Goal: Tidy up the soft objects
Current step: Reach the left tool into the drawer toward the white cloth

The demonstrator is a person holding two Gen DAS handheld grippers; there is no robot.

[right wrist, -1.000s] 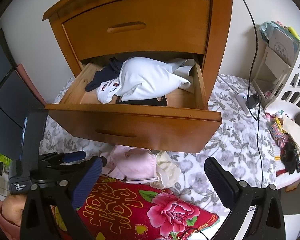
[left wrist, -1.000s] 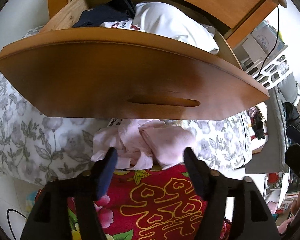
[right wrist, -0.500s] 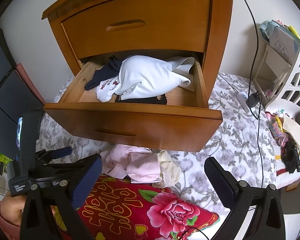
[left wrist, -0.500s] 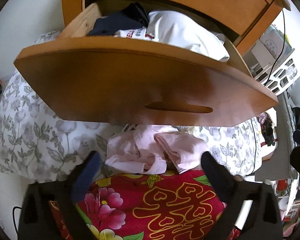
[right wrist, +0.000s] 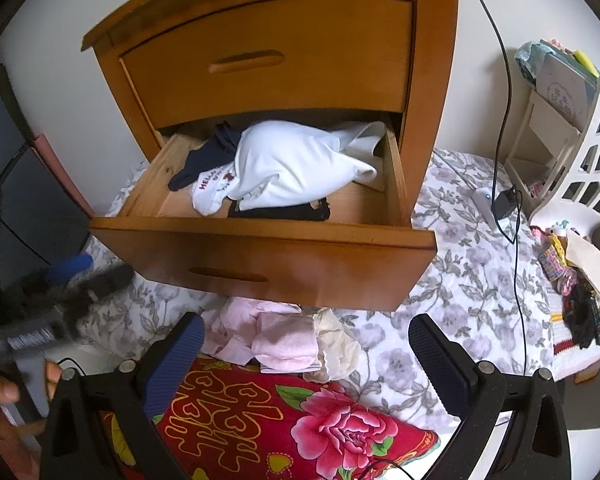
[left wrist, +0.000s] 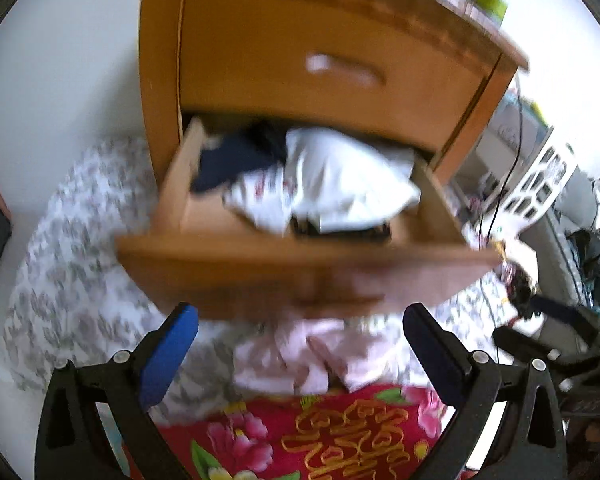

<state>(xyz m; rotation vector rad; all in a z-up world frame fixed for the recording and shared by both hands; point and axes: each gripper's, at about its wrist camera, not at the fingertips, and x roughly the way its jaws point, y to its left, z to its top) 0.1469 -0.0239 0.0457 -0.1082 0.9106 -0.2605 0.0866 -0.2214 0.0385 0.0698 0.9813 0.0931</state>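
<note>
Left gripper (left wrist: 300,340): jaws spread wide, blue pads apart, nothing between them; it hangs over the pink clothes and the red cushion. Its view is blurred. From the right wrist view it shows as a smeared dark shape at the left edge, with a person's hand (right wrist: 0,404) on its grip.
Right gripper (right wrist: 306,344): jaws likewise wide apart and bare, poised above the same pile of clothes.
Bedside cabinet (right wrist: 436,80): orange-brown wood, standing against a pale wall, with two drawers.
Upper drawer (right wrist: 268,60): pushed fully in; a slot handle in its front.
Lower drawer (right wrist: 300,264): pulled well out, overhanging the bed; slot handle in its front.
Lower drawer contents: a bulky white garment (right wrist: 296,164) fills the middle and right; a dark navy garment (right wrist: 204,160) lies at the left rear, partly under the white one; a white piece with red lettering (right wrist: 212,192) hangs toward the front left; a flat black item (right wrist: 280,210) lies under the white garment's front edge. Bare wood shows at the front right corner.
Pink clothes (right wrist: 268,336): loose crumpled heap on the bed, just below the open drawer's front, outside any container.
Cream cloth (right wrist: 338,344): touching the pink heap on its right side.
Red cushion (right wrist: 284,420): floral, gold pattern, nearest the grippers, its upper edge meeting the pink heap.
Bedspread (right wrist: 460,272): white with grey flowers, under everything.
White lattice basket (right wrist: 588,176): at the far right; contents unclear.
</note>
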